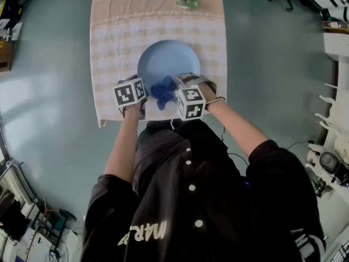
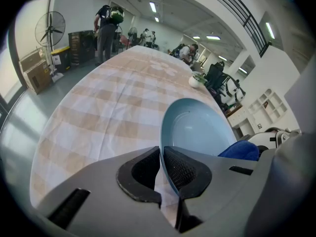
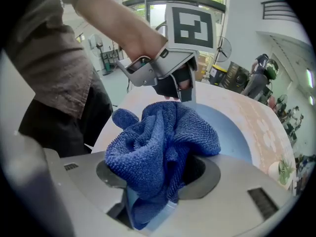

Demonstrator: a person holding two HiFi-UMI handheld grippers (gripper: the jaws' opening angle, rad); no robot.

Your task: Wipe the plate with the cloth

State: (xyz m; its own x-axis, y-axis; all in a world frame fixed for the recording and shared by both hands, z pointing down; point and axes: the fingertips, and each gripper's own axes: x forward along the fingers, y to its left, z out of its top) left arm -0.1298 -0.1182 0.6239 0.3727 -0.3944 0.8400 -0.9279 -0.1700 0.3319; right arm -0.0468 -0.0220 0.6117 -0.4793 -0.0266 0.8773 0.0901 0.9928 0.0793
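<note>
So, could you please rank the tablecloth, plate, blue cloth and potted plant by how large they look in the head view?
1. tablecloth
2. plate
3. blue cloth and potted plant look about alike; the cloth is partly hidden.

In the right gripper view, lower centre, we cannot see the right gripper's (image 3: 153,184) pads: the bunched dark-blue terry cloth (image 3: 163,142) covers them. In the head view, the left gripper (image 1: 137,85) and the right one hide the round pale-blue plate's (image 1: 166,59) near rim. The top edge cuts off the pink checked tablecloth (image 1: 109,48).
</note>
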